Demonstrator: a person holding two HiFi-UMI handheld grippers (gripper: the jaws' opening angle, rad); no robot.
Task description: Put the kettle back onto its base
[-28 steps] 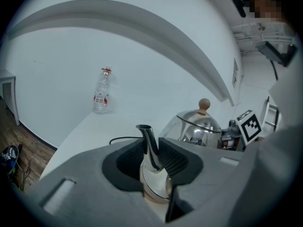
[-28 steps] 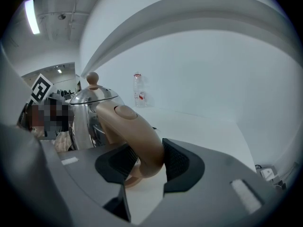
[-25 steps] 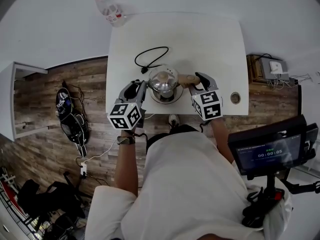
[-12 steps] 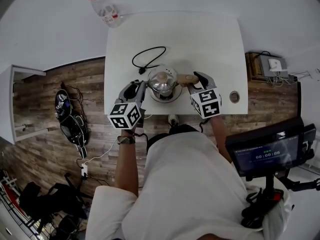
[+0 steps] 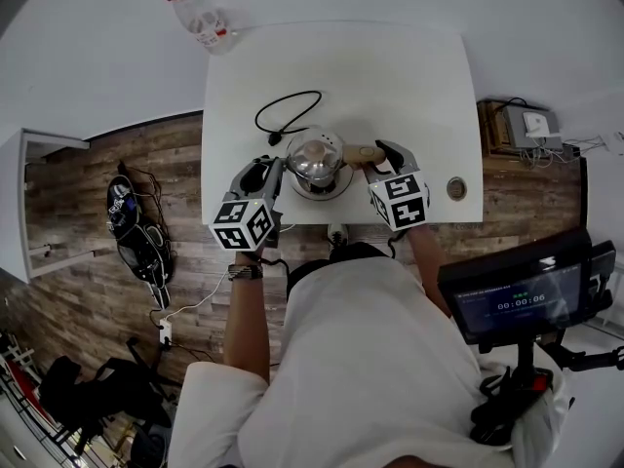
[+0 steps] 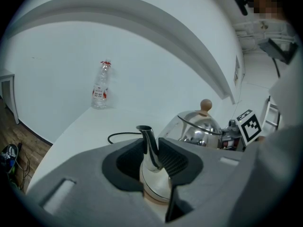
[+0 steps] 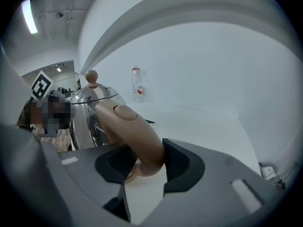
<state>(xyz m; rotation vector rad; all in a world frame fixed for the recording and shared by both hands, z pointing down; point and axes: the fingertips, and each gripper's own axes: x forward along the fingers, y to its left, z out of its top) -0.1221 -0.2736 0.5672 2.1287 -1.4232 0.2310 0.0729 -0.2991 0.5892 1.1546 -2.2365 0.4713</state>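
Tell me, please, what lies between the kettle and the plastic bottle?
A black power cord lies looped on the table between kettle and bottle, clearest in the head view.

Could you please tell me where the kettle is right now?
In the head view the kettle sits near the table's front edge, between the left gripper at its spout and the right gripper on its handle.
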